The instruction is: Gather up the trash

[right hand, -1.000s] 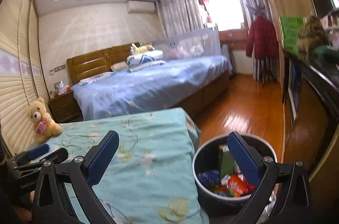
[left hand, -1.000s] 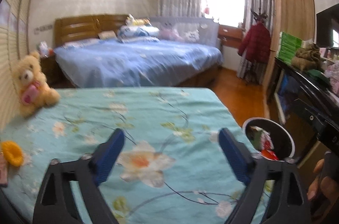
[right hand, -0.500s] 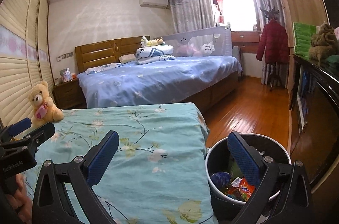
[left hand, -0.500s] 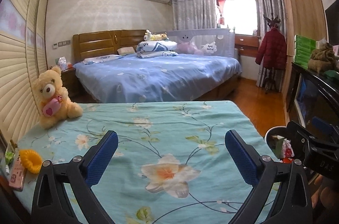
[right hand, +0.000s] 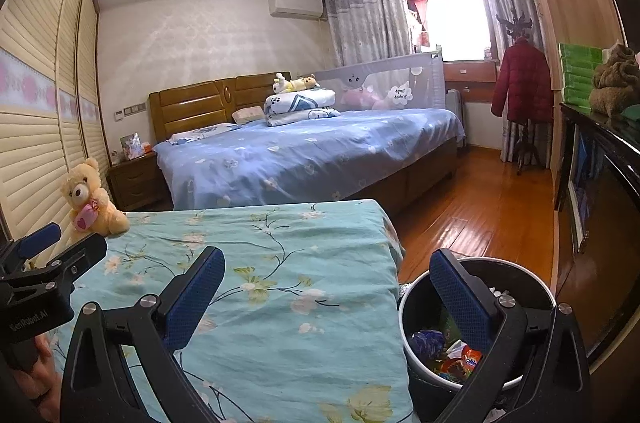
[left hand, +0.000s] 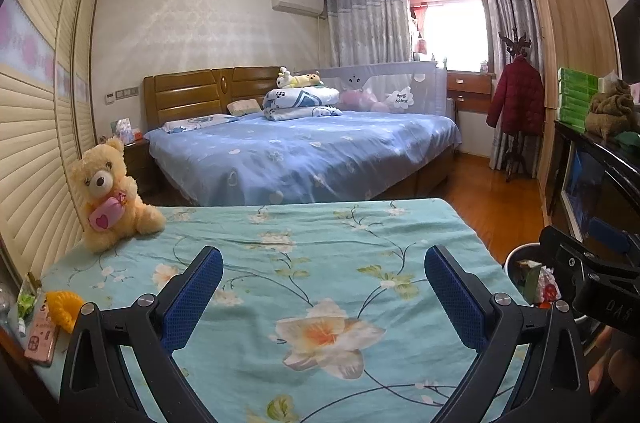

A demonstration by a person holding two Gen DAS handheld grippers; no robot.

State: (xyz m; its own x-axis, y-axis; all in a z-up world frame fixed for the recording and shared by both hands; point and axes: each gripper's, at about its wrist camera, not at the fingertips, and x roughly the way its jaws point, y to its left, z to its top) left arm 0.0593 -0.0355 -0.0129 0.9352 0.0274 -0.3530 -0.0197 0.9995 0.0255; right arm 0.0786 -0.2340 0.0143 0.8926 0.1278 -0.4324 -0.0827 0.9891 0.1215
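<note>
Bare bedspread (left hand: 320, 263); bin (right hand: 520, 267) seemingly unobstructed.

Bin (right hand: 524, 377) of trash on the floor at the bed's right edge.
Round, upright, dark inside with a pale rim; it stands just beside the near right corner of the teal floral bed (right hand: 280, 303). Crumpled wrappers (right hand: 456, 359) fill its bottom: blue, green, and orange-red.

Left tool (left hand: 323, 265) hangs spread and empty above the floral bedspread (left hand: 320, 223).
</note>
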